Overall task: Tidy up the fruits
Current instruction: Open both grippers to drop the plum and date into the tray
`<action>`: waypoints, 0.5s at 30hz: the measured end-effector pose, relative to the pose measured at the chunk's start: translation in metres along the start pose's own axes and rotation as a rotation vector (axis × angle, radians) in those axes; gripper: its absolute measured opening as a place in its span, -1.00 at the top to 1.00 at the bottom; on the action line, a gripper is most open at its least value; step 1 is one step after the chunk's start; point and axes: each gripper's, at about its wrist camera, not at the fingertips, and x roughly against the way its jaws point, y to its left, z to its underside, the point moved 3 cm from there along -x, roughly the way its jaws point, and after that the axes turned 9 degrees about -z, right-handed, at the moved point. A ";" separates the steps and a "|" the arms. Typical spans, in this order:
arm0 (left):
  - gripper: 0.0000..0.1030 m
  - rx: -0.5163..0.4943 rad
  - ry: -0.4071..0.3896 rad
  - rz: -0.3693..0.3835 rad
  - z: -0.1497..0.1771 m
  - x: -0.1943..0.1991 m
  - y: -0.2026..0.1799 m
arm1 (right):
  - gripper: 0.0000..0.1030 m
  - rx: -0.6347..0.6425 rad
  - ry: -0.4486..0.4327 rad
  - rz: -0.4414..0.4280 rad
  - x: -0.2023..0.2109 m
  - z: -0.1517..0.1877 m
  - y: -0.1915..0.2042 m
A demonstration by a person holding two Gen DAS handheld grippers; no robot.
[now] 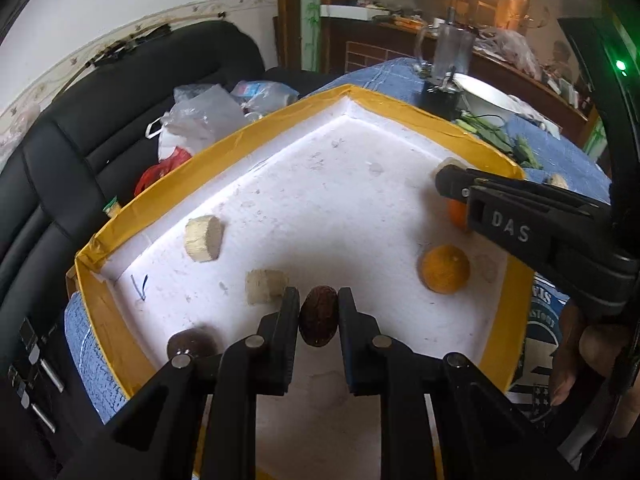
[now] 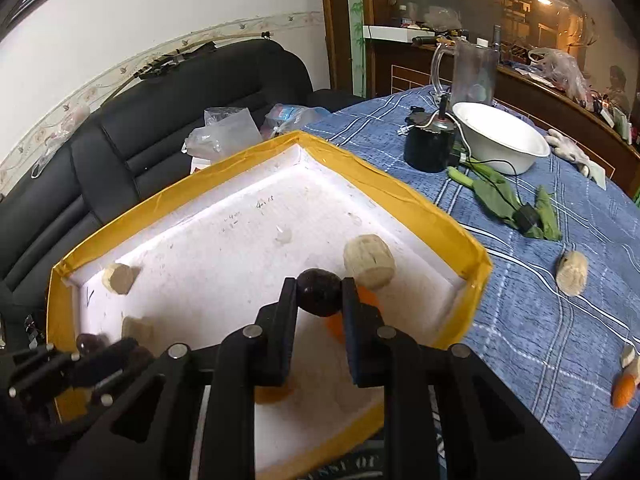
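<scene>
Right wrist view: the tray [image 2: 404,196] already held several fruits; two pieces [image 2: 572,273] lay on the table [image 2: 540,340] beyond its right edge. Each claw, left [image 1: 319,295] and right [image 2: 319,282], was clamped on a dark fruit [image 2: 319,291] above the tray's near edge.

Clearly a lived-in home, a sitting and dining room in one. Shown by a black sofa [image 2: 180,120] along a white wall [image 2: 168,12] with a floral border [image 2: 100,80], plastic bags [image 2: 224,132] dumped on its seat, and a table under a blue checked cloth [image 2: 540,280] carrying a white bowl [image 2: 500,140], a glass jug [image 2: 472,68] and a glove [image 2: 568,148]. Backed by a dark wooden counter [image 2: 400,64] crowded with household clutter, with warm lamplight [image 2: 544,0] over shelves behind glass.
</scene>
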 end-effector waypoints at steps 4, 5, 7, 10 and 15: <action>0.22 0.039 0.032 -0.021 0.002 -0.004 0.009 | 0.52 -0.002 0.005 -0.006 -0.007 -0.003 -0.001; 0.02 0.056 0.028 -0.026 0.003 -0.003 0.012 | 0.52 -0.005 0.005 -0.006 -0.008 -0.003 -0.002; -0.12 0.095 0.015 -0.028 0.002 0.002 0.017 | 0.44 0.002 0.010 -0.008 -0.011 -0.005 -0.002; -0.32 0.159 -0.019 -0.034 -0.001 0.013 0.025 | -0.01 -0.003 -0.003 -0.005 -0.006 -0.004 -0.003; -0.50 0.201 -0.068 0.006 -0.005 0.033 0.013 | -0.19 -0.033 -0.054 0.030 0.026 -0.001 -0.019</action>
